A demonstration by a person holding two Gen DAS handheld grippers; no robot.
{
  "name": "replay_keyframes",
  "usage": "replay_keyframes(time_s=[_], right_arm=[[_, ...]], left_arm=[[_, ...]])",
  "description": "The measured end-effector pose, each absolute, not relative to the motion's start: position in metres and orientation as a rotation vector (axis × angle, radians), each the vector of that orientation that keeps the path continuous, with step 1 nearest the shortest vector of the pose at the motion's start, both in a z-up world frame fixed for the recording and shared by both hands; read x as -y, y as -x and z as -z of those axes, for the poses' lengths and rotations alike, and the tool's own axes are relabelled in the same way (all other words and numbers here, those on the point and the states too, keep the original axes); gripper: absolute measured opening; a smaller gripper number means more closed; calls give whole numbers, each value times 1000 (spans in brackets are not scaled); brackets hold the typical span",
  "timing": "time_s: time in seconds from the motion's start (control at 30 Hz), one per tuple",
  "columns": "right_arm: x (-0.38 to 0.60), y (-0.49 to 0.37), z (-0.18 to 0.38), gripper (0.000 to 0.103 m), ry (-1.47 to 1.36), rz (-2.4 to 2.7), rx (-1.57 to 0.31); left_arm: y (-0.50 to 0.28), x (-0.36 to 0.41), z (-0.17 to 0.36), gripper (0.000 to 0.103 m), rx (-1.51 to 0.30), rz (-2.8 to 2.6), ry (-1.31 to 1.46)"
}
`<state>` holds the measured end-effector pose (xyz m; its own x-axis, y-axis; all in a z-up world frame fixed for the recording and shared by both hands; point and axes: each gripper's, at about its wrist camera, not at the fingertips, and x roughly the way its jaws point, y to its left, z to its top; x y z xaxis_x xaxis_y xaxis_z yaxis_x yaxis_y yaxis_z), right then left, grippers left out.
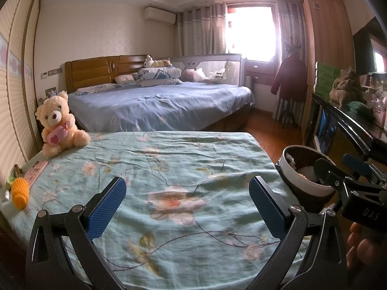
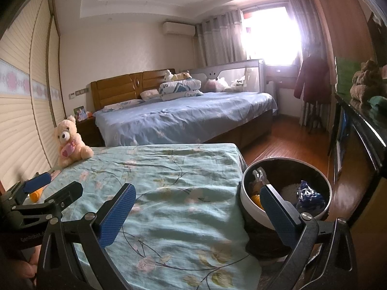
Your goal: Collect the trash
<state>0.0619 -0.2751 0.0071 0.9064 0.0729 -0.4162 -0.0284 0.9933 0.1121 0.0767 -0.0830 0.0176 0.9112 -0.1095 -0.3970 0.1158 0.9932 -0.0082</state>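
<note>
The floral-sheeted bed (image 1: 169, 169) fills the middle of both views. Off its right edge, at about four o'clock in the right wrist view, stands the trash bin (image 2: 251, 207), round, white-rimmed and dark inside. It already holds a crumpled blue wrapper (image 2: 309, 197), something orange and pale scraps.

The sheet itself looks clear of litter. What may remain lies at about eight o'clock in the left wrist view, by the bed's left edge: an orange ribbed object (image 1: 21, 193) with a greenish scrap just beside it. Whether these are trash I cannot tell.

The teddy bear (image 1: 58, 123) sits at ten o'clock, near that edge.

The left gripper (image 1: 187, 207) hovers over the sheet with jaws wide apart and nothing between them; the right gripper (image 2: 197, 213) is likewise spread and empty, one finger in front of the bin's rim.

Risks, as I judge them: the right finger could knock the bin and tip it, and a reach leftward could snag the loose sheet or sweep up the bear instead of rubbish.
</note>
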Motion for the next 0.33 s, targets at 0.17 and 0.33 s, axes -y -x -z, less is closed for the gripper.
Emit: replay_keyframes(time_s=[0.17, 0.33], right_arm=[[275, -64, -5, 103, -107, -54, -444], [275, -67, -2, 103, -109, -55, -458]], left_arm=[[-78, 82, -17, 103, -412, 117, -15], [-83, 78, -9, 103, -440, 126, 0]])
